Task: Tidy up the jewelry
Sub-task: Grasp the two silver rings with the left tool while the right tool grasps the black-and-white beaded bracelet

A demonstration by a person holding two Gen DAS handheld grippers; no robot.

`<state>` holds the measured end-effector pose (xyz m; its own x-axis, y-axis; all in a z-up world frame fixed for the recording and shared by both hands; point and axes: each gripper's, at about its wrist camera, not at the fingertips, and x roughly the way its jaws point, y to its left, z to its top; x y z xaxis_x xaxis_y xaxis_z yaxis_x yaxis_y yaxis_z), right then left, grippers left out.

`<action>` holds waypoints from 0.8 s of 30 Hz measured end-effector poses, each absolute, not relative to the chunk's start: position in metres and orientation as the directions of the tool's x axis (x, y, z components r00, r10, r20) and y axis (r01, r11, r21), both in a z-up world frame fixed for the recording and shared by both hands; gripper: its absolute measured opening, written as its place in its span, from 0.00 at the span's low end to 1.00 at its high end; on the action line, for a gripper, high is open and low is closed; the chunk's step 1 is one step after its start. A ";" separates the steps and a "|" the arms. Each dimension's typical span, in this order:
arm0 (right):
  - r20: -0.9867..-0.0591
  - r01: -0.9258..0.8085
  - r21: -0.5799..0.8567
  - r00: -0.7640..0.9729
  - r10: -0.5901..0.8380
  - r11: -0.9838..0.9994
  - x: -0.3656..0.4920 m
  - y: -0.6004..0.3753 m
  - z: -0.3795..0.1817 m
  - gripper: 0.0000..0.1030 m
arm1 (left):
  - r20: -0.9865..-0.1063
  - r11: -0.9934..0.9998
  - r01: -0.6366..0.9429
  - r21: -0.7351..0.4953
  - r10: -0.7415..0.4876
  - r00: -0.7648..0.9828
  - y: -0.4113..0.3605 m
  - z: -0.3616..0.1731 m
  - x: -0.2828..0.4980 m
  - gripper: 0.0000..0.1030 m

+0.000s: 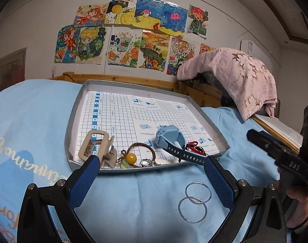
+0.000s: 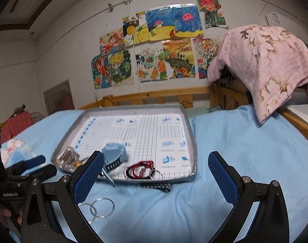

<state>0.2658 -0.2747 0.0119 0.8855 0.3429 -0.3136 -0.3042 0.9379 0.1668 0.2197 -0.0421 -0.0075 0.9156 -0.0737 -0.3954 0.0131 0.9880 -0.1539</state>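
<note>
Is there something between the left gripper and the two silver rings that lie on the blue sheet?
Nothing visible. The two silver rings lie overlapping on the bare blue sheet, in front of the tray, between the open left gripper's fingers. The watch and its strap are farther off, at the tray.

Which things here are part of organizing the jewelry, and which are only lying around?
Job:
tray
hair claw
blue watch
red and black cords
amber bead charm
two silver rings

Lying about:
pink blanket
wall drawings
blue sheet
</note>
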 end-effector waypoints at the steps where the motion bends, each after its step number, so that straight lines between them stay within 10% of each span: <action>1: -0.321 -0.306 0.165 0.882 0.345 0.937 0.268 -0.273 0.007 0.98 | -0.393 0.988 0.015 -0.151 -0.074 0.916 -0.043 -0.009 0.219 1.00; 14: -0.383 -0.339 0.214 0.834 0.398 0.916 0.277 -0.276 -0.027 0.90 | -0.435 0.981 0.149 -0.123 -0.188 0.880 -0.060 -0.038 0.213 0.98; 24: -0.467 -0.403 0.235 0.751 0.467 0.884 0.293 -0.264 -0.047 0.67 | -0.574 0.939 0.250 -0.235 -0.342 0.744 -0.059 -0.064 0.229 0.50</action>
